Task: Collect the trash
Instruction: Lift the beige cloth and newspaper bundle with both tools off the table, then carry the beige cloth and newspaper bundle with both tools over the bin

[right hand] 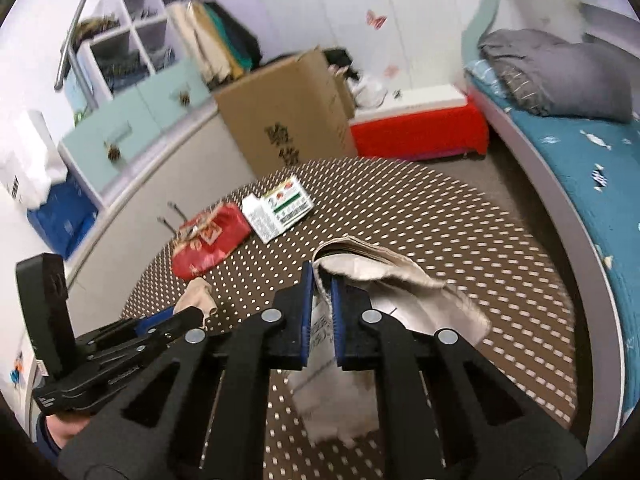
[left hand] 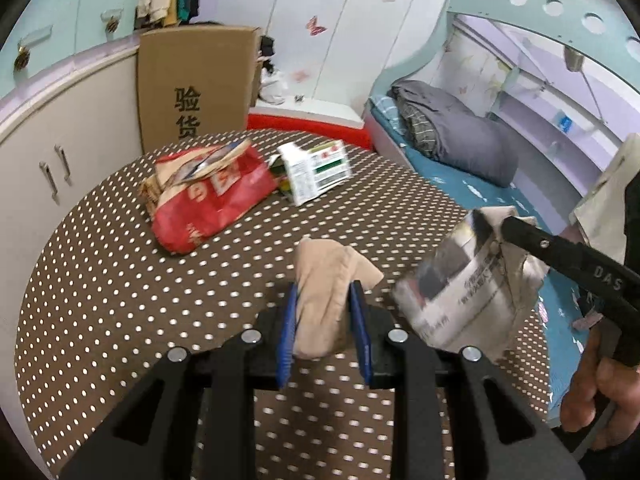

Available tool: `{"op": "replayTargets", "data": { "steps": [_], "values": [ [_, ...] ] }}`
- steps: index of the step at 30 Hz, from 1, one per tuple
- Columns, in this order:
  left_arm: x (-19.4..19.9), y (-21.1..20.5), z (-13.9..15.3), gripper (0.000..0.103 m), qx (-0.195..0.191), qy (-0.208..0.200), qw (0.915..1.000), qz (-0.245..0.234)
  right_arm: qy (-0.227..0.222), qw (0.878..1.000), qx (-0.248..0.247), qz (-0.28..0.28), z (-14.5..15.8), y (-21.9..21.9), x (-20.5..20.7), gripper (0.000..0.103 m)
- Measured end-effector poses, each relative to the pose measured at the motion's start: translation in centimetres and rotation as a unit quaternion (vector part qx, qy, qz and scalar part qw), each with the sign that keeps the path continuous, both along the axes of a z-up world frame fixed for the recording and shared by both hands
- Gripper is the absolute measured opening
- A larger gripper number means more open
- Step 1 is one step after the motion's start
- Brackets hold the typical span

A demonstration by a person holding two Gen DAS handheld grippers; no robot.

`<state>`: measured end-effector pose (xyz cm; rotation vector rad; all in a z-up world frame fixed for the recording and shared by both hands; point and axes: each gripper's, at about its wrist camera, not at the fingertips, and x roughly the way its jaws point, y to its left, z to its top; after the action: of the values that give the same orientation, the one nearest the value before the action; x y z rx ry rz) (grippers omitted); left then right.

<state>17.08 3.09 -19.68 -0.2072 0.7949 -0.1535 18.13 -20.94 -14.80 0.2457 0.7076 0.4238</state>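
Observation:
My left gripper (left hand: 325, 296) is shut on a crumpled beige paper wad (left hand: 328, 280) just above the polka-dot table (left hand: 120, 280); it also shows in the right wrist view (right hand: 198, 300). My right gripper (right hand: 322, 276) is shut on a folded newspaper (right hand: 380, 276) and holds it above the table; the newspaper shows at the right of the left wrist view (left hand: 468, 292). A red snack bag (left hand: 208, 200) and a white and green carton (left hand: 316, 172) lie on the far part of the table.
A tall cardboard box (left hand: 196, 84) stands behind the table. White cabinets (left hand: 60, 152) run along the left. A bed with a blue sheet (right hand: 580, 168) and grey bedding (left hand: 452, 128) is on the right. A red bench (right hand: 420, 128) is at the back.

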Motion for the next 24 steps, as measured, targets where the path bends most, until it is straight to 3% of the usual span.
{"op": "replayTargets", "data": {
  "steps": [17, 24],
  "values": [
    [-1.1, -7.4, 4.6, 0.025, 0.000, -0.042, 0.9975, -0.057, -0.063, 0.995, 0.028, -0.068, 4.5, -9.0, -5.3, 0.007],
    [-0.6, -12.7, 6.7, 0.025, -0.012, -0.057, 0.9925, -0.107, -0.096, 0.986, 0.025, -0.133, 6.9, -15.1, -7.9, 0.007]
  ]
}}
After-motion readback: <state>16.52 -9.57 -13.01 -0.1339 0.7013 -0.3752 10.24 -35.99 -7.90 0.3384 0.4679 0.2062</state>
